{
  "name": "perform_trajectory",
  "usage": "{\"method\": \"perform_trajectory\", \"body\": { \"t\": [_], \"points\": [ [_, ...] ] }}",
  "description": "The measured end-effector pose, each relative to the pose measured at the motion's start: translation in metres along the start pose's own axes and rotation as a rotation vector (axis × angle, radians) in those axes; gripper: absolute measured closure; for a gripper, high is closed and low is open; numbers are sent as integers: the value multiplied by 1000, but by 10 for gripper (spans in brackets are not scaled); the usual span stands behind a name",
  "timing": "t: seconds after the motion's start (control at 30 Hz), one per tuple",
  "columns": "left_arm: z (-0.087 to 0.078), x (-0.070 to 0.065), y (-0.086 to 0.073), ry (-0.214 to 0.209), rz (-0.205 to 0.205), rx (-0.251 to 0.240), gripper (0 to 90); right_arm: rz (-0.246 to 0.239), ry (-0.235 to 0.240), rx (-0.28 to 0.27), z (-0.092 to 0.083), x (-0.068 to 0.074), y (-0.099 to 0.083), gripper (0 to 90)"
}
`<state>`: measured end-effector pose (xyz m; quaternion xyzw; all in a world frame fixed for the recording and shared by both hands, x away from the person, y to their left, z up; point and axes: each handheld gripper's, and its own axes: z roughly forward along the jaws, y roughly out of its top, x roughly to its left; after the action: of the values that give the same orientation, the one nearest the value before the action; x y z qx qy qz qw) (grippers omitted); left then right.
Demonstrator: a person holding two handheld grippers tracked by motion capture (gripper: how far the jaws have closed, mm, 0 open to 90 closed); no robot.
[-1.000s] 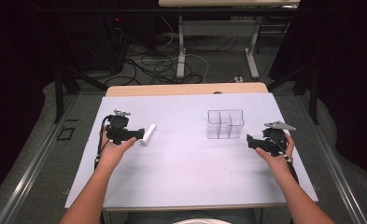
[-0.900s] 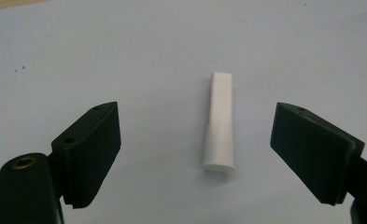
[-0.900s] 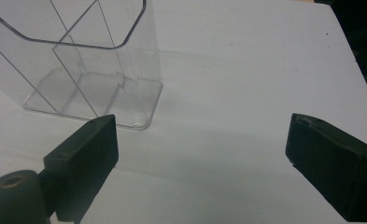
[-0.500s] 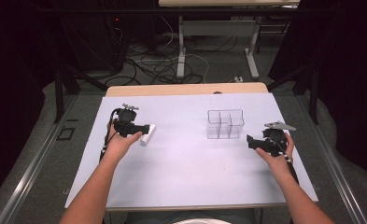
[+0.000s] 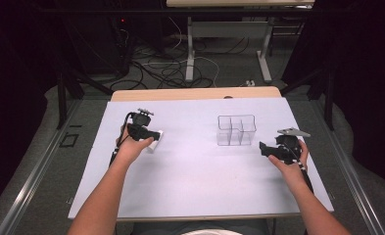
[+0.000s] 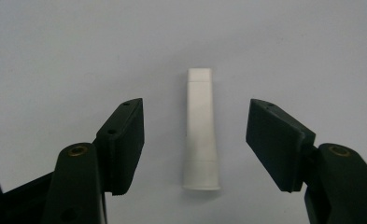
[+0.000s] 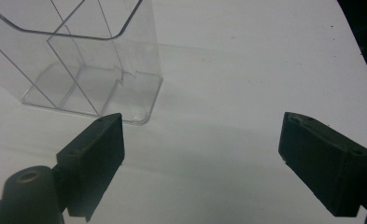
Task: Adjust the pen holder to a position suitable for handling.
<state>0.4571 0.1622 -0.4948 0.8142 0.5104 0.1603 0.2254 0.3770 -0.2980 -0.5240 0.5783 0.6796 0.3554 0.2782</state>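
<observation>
White plastic, a small tapered tube, lies flat on the pale tabletop between the jaws of the left tool. In the left gripper view the tube runs straight away from the camera, its wider round end nearest and its squared cap farthest, with clear bare tabletop on either side of it: the black pads stand apart from it and touch nothing. Those jaws have just been closing in on the tube (a gap remains on both sides).

In the high view the left tool sits toward the left side of the tabletop, held in the person's left hand, and the tube's white end peeks out just beside its tip.

The right tool rests well apart from it, near the right edge, in the right hand. Its jaws stand wide apart with nothing between them. Just ahead of it and to its left stands a clear plastic organiser with inner dividers, upright, not touched by either jaw.
</observation>
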Motion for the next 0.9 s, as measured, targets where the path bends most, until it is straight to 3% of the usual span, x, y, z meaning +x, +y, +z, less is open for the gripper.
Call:
{"method": "perform_trajectory", "body": {
  "t": [0.2, 0.53, 0.7, 0.8, 0.9],
  "points": [
    [10, 3, 0, 1, 10, 20, 382, 1, 3, 7, 1, -1, 0, 145],
    [20, 6, -2, -13, -32, 74, 414, 7, 12, 18, 2, -1, -1, 146],
    [25, 8, -3, -57, -57, 126, 478, 11, 10, 19, 2, -1, -1, 147],
    [29, 10, -4, -115, -72, 161, 528, 16, 13, 23, 3, -1, -1, 148],
    [30, 10, -5, -120, -73, 160, 549, 9, 19, 26, 3, -2, -2, 148]
  ]
}}
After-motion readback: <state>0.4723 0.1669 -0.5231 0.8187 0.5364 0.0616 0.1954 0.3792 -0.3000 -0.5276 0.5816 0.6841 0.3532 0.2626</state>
